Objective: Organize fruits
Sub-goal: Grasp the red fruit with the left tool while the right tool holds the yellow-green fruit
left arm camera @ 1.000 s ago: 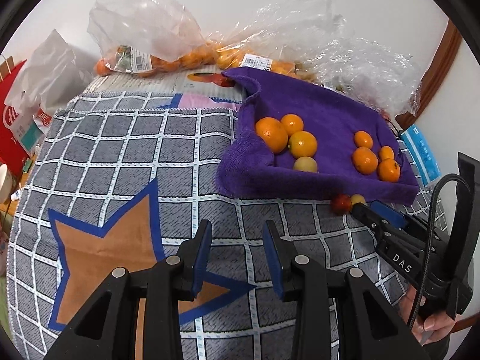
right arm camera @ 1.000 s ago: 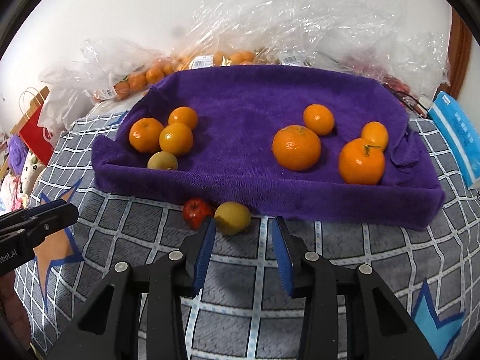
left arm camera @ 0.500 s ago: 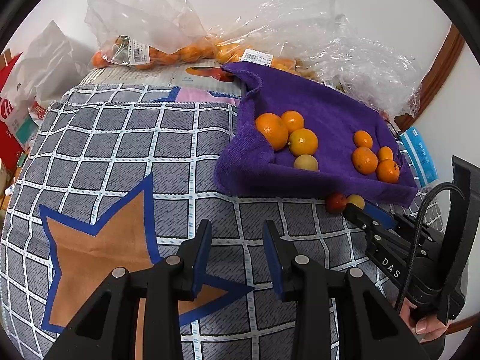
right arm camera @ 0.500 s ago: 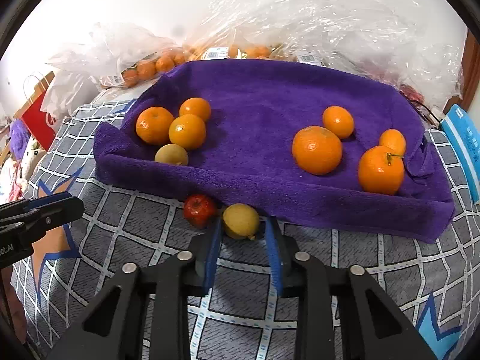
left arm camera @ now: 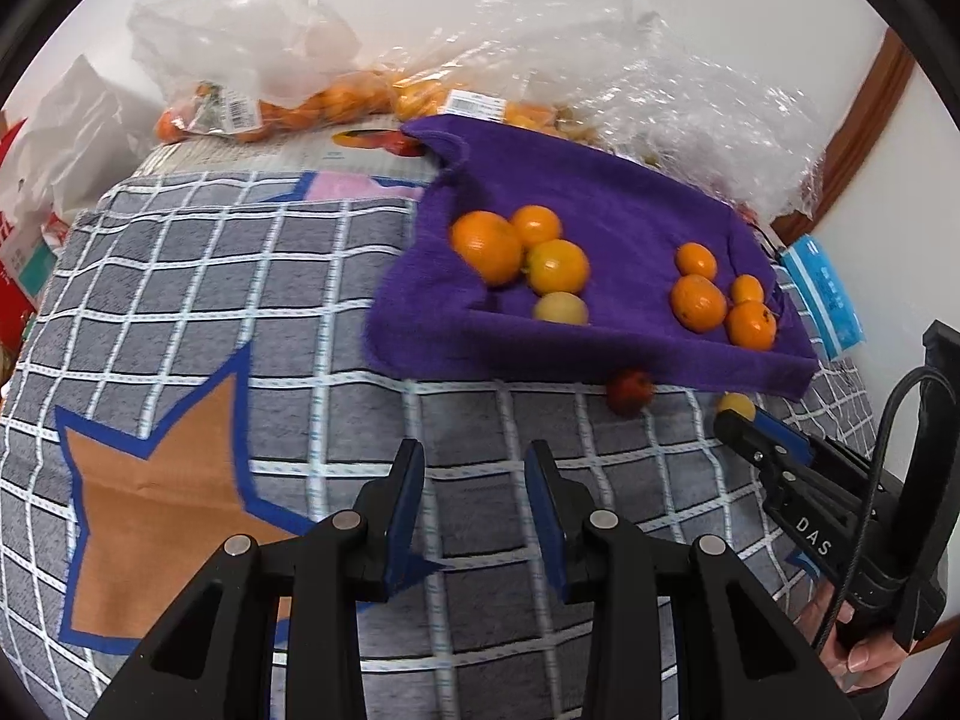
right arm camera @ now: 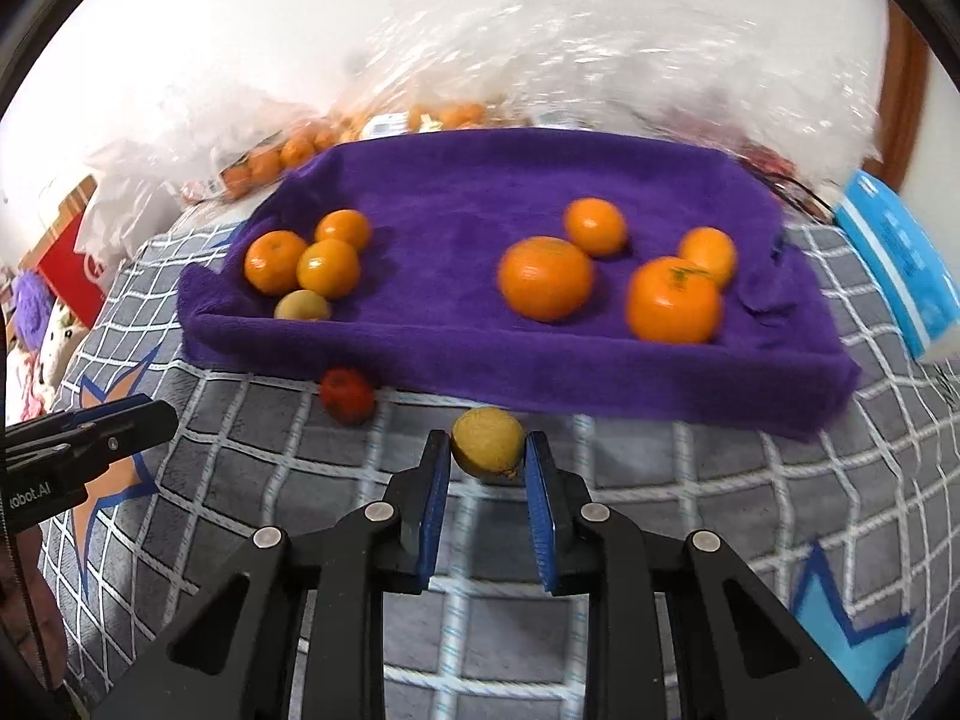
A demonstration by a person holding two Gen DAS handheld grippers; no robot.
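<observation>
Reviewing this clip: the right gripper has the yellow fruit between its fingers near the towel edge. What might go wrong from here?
1. The yellow fruit sits only at the tips of the right gripper, so it may squirt out or roll away.
2. The red fruit lies loose close beside it; a sideways move might knock it rolling.
3. The purple towel has a raised front edge, so a low lift could snag it and disturb the oranges.
</observation>
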